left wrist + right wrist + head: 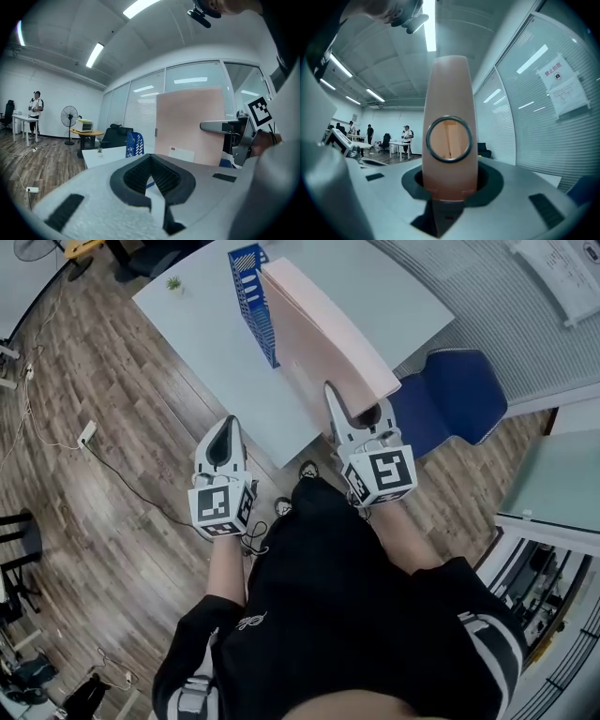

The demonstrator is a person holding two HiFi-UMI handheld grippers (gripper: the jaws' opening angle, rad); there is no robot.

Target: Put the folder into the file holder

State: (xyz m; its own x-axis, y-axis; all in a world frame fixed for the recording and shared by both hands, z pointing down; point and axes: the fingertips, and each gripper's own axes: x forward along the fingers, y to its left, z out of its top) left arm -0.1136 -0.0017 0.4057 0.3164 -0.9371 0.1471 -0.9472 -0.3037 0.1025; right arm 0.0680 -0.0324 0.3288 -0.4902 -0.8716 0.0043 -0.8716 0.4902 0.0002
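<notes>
A pink folder [319, 334] stands upright on its edge over the white table [187, 334], just right of the blue slotted file holder [253, 296]. My right gripper [352, 423] is shut on the folder's near spine end. In the right gripper view the spine [449, 93], with its round finger hole, fills the gap between the jaws [449, 197]. My left gripper [225, 437] hangs shut and empty off the table's front edge, to the left of the folder. From the left gripper view [154, 187] I see the folder's flat face [190, 122] and the file holder [135, 143] beyond.
A small potted plant [174, 283] sits at the table's far left. A blue chair [459, 395] stands right of the table. Cables and a plug [84, 432] lie on the wooden floor at left. People stand far off in the room [407, 136].
</notes>
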